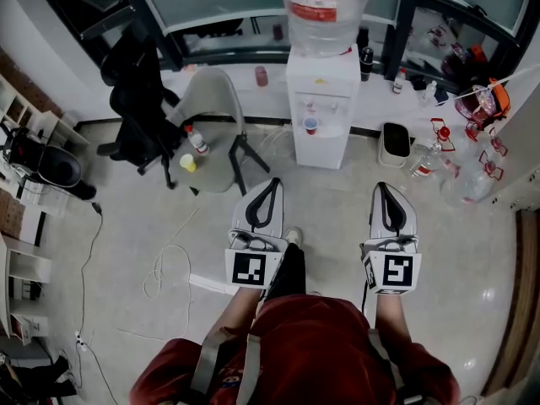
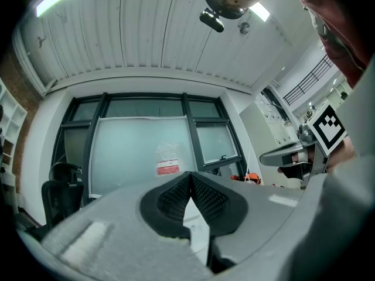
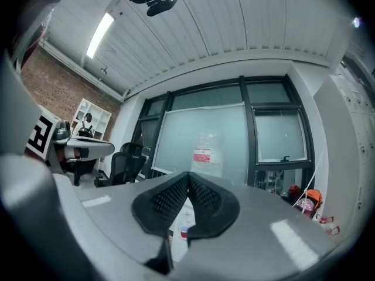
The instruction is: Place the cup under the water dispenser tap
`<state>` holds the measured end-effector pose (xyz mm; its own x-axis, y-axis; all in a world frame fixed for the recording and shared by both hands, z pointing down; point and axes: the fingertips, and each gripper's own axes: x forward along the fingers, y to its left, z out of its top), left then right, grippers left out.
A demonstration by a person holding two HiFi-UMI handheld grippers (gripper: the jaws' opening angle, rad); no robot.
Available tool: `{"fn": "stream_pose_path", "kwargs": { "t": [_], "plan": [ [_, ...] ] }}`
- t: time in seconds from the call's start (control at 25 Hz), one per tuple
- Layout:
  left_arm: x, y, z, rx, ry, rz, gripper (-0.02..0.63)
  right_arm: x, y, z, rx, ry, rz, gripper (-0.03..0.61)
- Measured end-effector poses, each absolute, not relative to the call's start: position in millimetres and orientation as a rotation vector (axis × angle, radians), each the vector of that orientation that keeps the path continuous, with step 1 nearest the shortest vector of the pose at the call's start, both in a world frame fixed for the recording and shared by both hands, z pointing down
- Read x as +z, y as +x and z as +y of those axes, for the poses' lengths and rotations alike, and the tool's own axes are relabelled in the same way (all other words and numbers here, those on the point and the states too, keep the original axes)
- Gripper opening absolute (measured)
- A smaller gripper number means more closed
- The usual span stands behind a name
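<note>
A: Where is the cup (image 1: 310, 125) sitting?

B: It is standing in the front recess of the white water dispenser (image 1: 321, 146), on the left side of that recess in the head view, just below the taps. A big clear bottle (image 1: 325, 11) is sitting upside down on top of the dispenser.

A: And what are the 2 tools doing?

B: The person is holding both out level over the floor, well short of the dispenser. The left tool (image 1: 273, 182) is showing its jaws pressed together at the tips, with nothing between them. The right tool (image 1: 384, 186) is looking the same: pads meeting, nothing gripped. Neither is touching the cup.

A: Is anything else standing near?

B: A grey chair (image 1: 218, 91) is standing left of the dispenser, carrying a small bottle (image 1: 197, 140) and a yellow object (image 1: 187, 164) on its seat. A black office chair (image 1: 135, 95) is standing just beside it, further left.
</note>
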<state>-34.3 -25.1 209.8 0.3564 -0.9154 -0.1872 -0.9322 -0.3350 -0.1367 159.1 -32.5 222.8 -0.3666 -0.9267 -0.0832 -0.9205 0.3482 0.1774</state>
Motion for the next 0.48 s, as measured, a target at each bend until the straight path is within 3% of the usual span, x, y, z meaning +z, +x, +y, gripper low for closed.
{"fn": "stream_pose_path", "kwargs": {
  "t": [0.48],
  "plan": [
    [208.7, -35.3, -23.1, 0.118, -2.380, 1.671, 0.000, 225.7, 163.8, -30.9, -0.292, 1.757, -2.539, 0.002]
  ]
}}
